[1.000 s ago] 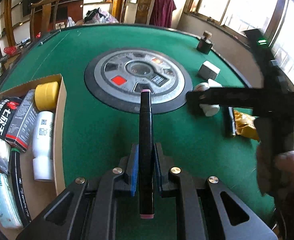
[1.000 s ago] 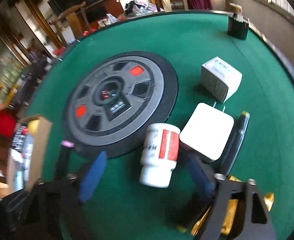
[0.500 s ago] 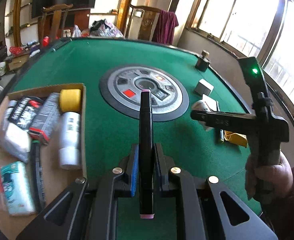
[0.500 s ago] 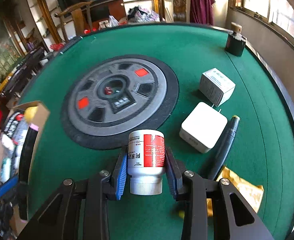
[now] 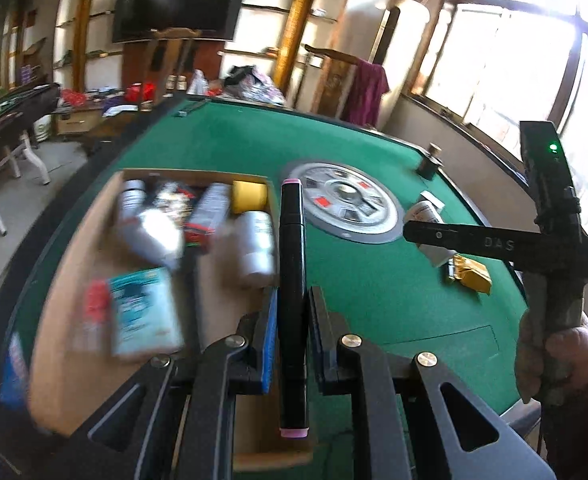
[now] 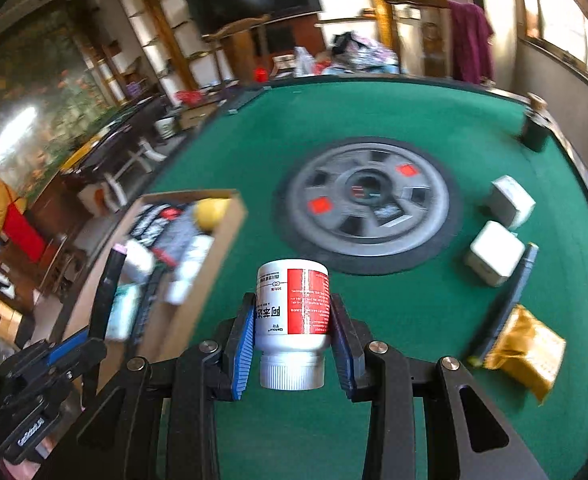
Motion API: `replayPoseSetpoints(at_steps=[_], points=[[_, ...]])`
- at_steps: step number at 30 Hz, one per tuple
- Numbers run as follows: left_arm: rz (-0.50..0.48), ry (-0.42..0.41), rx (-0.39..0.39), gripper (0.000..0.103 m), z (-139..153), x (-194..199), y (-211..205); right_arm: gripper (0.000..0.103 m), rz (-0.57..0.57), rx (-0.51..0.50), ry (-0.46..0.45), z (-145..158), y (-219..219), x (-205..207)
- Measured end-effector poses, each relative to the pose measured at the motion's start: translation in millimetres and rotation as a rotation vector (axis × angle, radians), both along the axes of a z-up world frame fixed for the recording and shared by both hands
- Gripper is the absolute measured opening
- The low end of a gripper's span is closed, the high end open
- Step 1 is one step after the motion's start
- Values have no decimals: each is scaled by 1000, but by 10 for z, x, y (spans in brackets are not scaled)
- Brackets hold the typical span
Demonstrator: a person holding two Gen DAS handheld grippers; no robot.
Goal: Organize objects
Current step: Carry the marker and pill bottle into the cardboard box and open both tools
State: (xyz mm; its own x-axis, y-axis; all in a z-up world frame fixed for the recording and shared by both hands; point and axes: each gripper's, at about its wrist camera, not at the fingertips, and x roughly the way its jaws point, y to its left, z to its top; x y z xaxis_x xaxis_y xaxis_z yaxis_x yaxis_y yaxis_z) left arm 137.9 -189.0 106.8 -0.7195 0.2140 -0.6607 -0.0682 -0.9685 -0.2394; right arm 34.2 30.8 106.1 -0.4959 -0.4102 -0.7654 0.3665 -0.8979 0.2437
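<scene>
My left gripper [image 5: 291,320] is shut on a black marker with pink ends [image 5: 291,280] and holds it over the right edge of the cardboard box [image 5: 73,264]. The box holds several bottles, packets and a yellow roll. My right gripper [image 6: 291,320] is shut on a white medicine bottle with a red label [image 6: 292,308], cap toward me, lifted above the green table [image 6: 374,420]. The box also shows at the left in the right wrist view [image 6: 209,264], with the left gripper [image 6: 105,320] beside it.
A round grey dial [image 6: 368,204] sits at the table's centre. Two white boxes [image 6: 494,252], a dark pen [image 6: 510,300] and a gold packet [image 6: 526,352] lie at the right. A dark bottle [image 6: 534,128] stands at the far right edge.
My right gripper closed on the white bottle and lifted it off the table. My left gripper carried the marker leftward over the box's edge. Both views have risen.
</scene>
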Motion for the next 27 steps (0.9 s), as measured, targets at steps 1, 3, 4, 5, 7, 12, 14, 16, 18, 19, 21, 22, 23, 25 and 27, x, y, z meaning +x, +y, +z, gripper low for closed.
replayPoseSetpoints(at_steps=[1,3,4,5,7,12,14,16,18,19,21,22,23,25,27], points=[[19,0,-2,14,-1,52,-90,38,18,-1,3,9,-90,35],[59,-6,3,14,-26,138,-276,38,56,-11,-4,13,-274,95],[72,-10,4,14,-43,169,-340,38,75,-12,-9,6,-371,121],[88,-15,5,14,-67,201,-410,38,92,-13,-13,-2,-473,145],[116,-26,11,14,-124,253,-547,38,127,-15,-24,-29,-658,176],[156,-61,35,14,-293,347,-790,38,189,1,-42,-138,-1006,253],[160,-71,43,14,-350,359,-827,38,206,8,-54,-199,-1117,268],[159,-79,47,14,-395,353,-845,38,221,17,-67,-254,-1192,274],[156,-87,50,14,-435,349,-840,38,235,30,-79,-318,-1282,286],[154,-91,52,14,-456,352,-832,38,240,36,-84,-347,-1314,294],[148,-102,56,14,-499,356,-823,38,250,48,-91,-391,-1374,298],[144,-108,55,14,-516,355,-811,38,254,55,-94,-418,-1396,303],[140,-112,56,14,-526,347,-795,38,258,62,-98,-441,-1433,314],[126,-120,62,14,-561,341,-760,38,265,74,-103,-481,-1494,335],[118,-122,58,14,-573,339,-722,38,272,88,-106,-520,-1542,337]])
